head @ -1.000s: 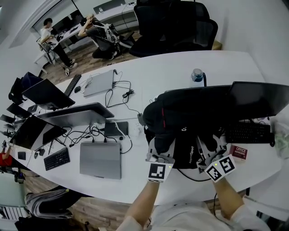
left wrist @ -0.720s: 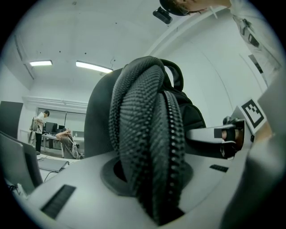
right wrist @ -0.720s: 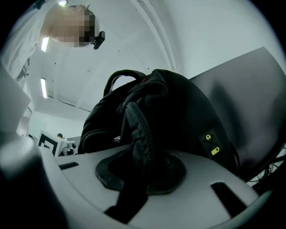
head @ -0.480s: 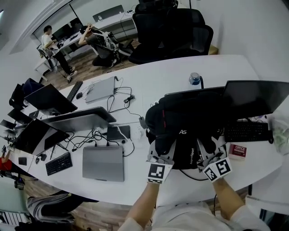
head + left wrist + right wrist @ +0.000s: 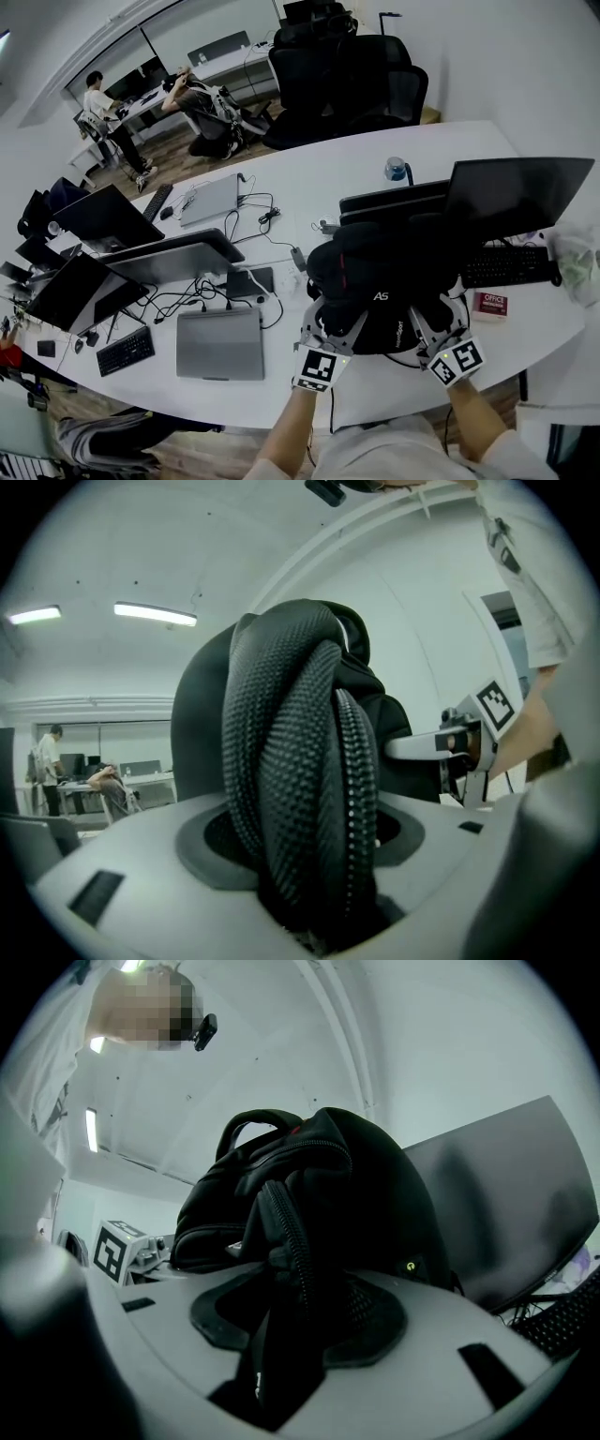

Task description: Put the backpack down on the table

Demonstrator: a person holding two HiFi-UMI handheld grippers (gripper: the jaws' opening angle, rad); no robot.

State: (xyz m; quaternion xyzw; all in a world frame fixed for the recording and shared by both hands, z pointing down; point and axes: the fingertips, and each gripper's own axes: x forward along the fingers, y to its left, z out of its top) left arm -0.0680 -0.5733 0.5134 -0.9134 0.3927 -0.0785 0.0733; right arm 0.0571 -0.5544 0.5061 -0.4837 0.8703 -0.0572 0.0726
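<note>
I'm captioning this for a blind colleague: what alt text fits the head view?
A black backpack sits on a white office table before a dark monitor. The left gripper and right gripper flank its near side, each with jaws just opened around a strap.

White table (image 5: 375, 155): black backpack (image 5: 380, 281), closed grey laptop (image 5: 220, 344), black keyboard (image 5: 506, 266), tangled cables (image 5: 183, 286), bottle (image 5: 396, 170), perhaps water.

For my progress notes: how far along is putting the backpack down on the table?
Done: the backpack rests on the table. In hand: the jaws of the left tool and right tool have just been opening, with straps between them. Left: draw both tools clear.
</note>
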